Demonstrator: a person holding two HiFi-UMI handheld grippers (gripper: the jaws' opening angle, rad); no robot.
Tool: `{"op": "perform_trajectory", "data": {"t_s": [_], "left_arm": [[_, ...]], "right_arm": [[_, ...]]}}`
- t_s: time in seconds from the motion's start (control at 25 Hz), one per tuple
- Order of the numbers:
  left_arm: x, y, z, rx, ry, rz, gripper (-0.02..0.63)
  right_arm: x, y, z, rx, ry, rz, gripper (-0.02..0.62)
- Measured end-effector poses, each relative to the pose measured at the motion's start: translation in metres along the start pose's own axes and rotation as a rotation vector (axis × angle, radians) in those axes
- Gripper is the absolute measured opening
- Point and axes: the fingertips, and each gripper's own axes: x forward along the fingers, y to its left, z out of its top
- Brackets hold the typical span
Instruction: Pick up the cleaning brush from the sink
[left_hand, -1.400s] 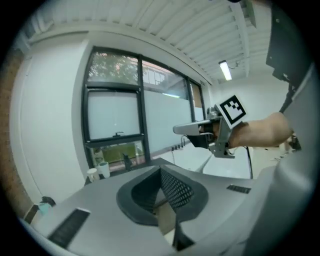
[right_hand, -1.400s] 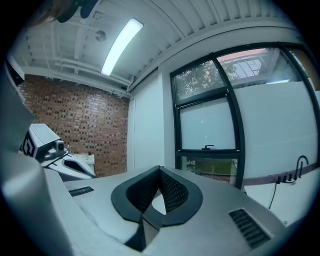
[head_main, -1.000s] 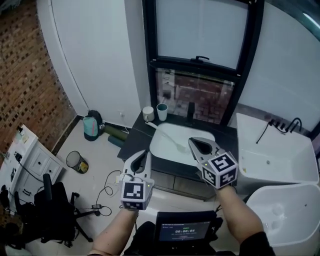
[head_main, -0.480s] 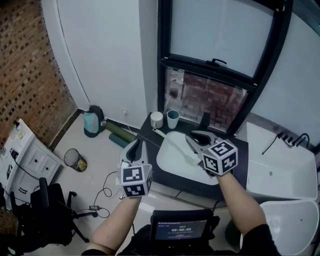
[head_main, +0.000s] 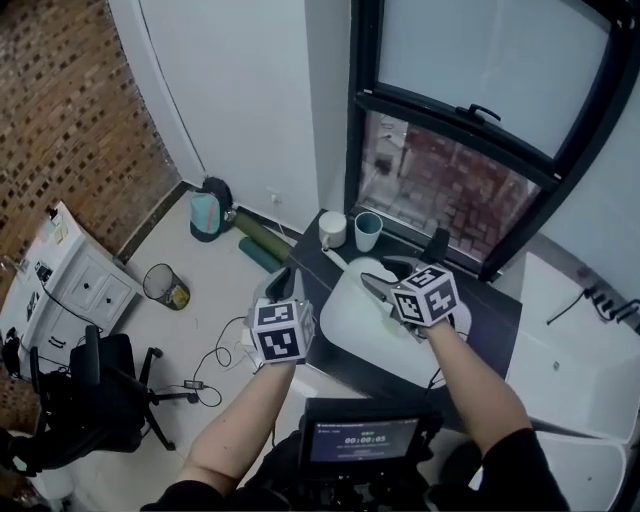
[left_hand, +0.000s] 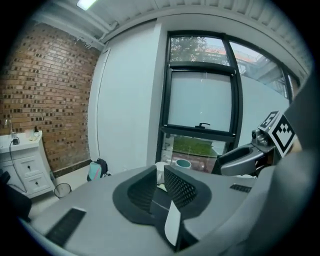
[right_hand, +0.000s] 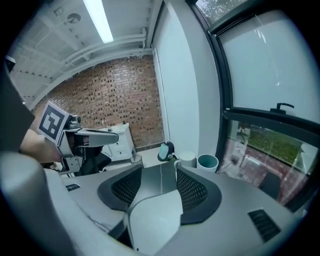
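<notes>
A white sink (head_main: 345, 325) is set in a dark counter (head_main: 490, 312) under the window. The cleaning brush (head_main: 337, 261) shows only as a thin white handle at the sink's far left rim; my right gripper hides the rest. My right gripper (head_main: 385, 278) hovers over the sink's far side, its jaws opening wide with nothing between them (right_hand: 160, 186). My left gripper (head_main: 285, 276) hangs just left of the counter's edge, its jaws opening to a narrow gap that holds nothing (left_hand: 161, 182).
A white cup (head_main: 332, 229) and a teal cup (head_main: 368, 231) stand on the counter's far left corner, a black tap (head_main: 436, 246) behind the sink. A white tub (head_main: 585, 370) lies right. On the floor left: a bin (head_main: 160, 284), an office chair (head_main: 100, 395), a cabinet (head_main: 80, 285).
Both grippers moved forward and down toward the sink. The right jaws went from shut to wide apart; the left jaws parted slightly. The right gripper now covers most of the brush.
</notes>
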Motion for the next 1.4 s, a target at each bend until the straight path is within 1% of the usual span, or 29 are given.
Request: {"op": "perform_trajectory", "data": {"t_s": [0.08, 0.16, 0.24, 0.36, 0.52, 0.6, 0.72, 0.8, 0.88, 1.16, 1.2, 1.24, 1.28, 1.32, 1.4], "left_arm": [[0.028, -0.001, -0.002, -0.033, 0.031, 0.029, 0.058], [0.052, 0.001, -0.012, -0.056, 0.058, 0.062, 0.060], [0.072, 0.006, -0.029, -0.063, 0.084, 0.088, 0.078], [0.097, 0.017, -0.056, -0.093, 0.140, 0.100, 0.107], [0.140, 0.036, -0.051, -0.142, 0.174, 0.131, 0.107], [0.160, 0.049, -0.055, -0.156, 0.184, 0.140, 0.107], [0.189, 0.068, -0.065, -0.178, 0.210, 0.137, 0.107], [0.205, 0.079, -0.070, -0.182, 0.230, 0.136, 0.107], [0.218, 0.085, -0.077, -0.184, 0.245, 0.136, 0.107], [0.250, 0.095, -0.091, -0.222, 0.239, 0.145, 0.107], [0.254, 0.096, -0.094, -0.230, 0.240, 0.147, 0.107], [0.258, 0.097, -0.097, -0.236, 0.242, 0.150, 0.107], [0.261, 0.098, -0.100, -0.239, 0.243, 0.153, 0.107], [0.264, 0.100, -0.104, -0.241, 0.246, 0.156, 0.106], [0.267, 0.102, -0.112, -0.246, 0.260, 0.159, 0.107]], "right_arm": [[0.018, -0.024, -0.003, 0.002, 0.028, 0.031, 0.207], [0.041, -0.042, -0.012, -0.006, 0.070, 0.058, 0.207], [0.066, -0.052, -0.028, -0.005, 0.110, 0.083, 0.208], [0.105, -0.060, -0.051, 0.003, 0.154, 0.117, 0.207], [0.156, -0.101, -0.046, -0.001, 0.222, 0.100, 0.207], [0.185, -0.117, -0.053, -0.003, 0.259, 0.085, 0.207], [0.226, -0.139, -0.072, 0.023, 0.319, 0.070, 0.207], [0.251, -0.150, -0.089, 0.053, 0.373, 0.079, 0.207], [0.271, -0.160, -0.107, 0.049, 0.421, 0.087, 0.207], [0.320, -0.185, -0.146, 0.037, 0.486, 0.076, 0.207], [0.325, -0.189, -0.152, 0.033, 0.494, 0.075, 0.199], [0.329, -0.193, -0.156, 0.030, 0.499, 0.073, 0.151], [0.333, -0.196, -0.159, 0.027, 0.499, 0.072, 0.088], [0.336, -0.199, -0.161, 0.025, 0.497, 0.072, 0.061], [0.342, -0.201, -0.164, 0.018, 0.492, 0.080, 0.054]]}}
